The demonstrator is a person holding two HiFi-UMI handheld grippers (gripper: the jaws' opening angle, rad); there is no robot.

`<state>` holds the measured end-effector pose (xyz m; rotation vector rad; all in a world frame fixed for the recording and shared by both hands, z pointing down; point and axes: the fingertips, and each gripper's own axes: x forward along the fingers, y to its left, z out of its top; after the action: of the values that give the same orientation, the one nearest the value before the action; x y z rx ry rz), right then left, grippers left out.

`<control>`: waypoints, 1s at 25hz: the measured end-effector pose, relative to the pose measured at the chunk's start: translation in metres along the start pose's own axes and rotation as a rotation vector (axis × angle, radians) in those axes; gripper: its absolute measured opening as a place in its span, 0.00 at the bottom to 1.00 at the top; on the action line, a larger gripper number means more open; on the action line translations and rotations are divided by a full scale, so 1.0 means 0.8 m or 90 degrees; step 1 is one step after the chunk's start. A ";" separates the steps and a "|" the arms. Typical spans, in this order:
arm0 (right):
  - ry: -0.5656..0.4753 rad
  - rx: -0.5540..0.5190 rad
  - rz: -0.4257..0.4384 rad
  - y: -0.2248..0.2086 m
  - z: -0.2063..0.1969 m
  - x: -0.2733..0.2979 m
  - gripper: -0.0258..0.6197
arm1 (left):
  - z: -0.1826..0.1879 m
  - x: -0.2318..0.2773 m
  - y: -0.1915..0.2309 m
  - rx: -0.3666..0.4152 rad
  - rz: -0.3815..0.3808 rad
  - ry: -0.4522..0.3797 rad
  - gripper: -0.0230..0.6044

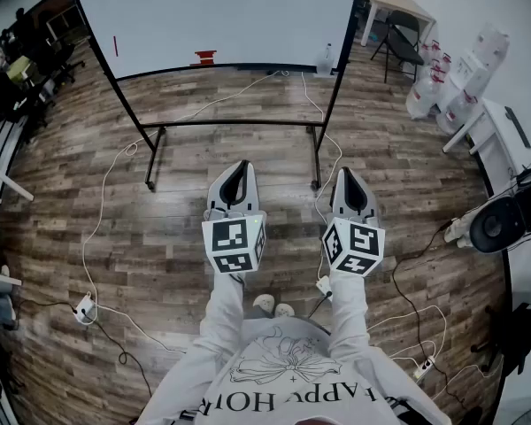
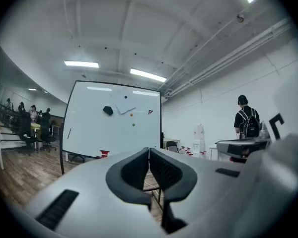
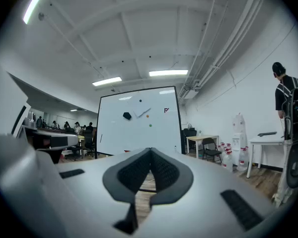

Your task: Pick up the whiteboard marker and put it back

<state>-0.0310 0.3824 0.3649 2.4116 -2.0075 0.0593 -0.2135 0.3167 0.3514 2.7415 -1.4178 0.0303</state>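
L claw (image 1: 239, 168) closed, empty | R claw (image 1: 350, 177) closed, empty | both level, side by side over wood floor (image 1: 168, 237), facing whiteboard (image 1: 221, 16), well apart from it | marker: can't ID for sure; small red thing (image 1: 204, 57) on board's bottom ledge

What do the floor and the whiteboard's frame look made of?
Floor: wood-look planks, matte, with grain and seams showing; real wood or laminate, unclear. Whiteboard frame: probably black-painted metal tube, thin and straight.
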 end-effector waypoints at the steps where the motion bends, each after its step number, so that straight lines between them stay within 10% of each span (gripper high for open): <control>1: 0.000 0.000 0.000 -0.001 -0.001 0.001 0.04 | -0.001 0.001 0.000 0.000 0.000 0.001 0.05; 25: 0.020 0.011 -0.019 0.021 -0.035 0.064 0.05 | -0.025 0.061 0.048 0.010 -0.019 0.022 0.05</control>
<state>-0.0391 0.3295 0.3942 2.4338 -1.9658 0.1142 -0.2165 0.2554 0.3754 2.7595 -1.3745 0.0875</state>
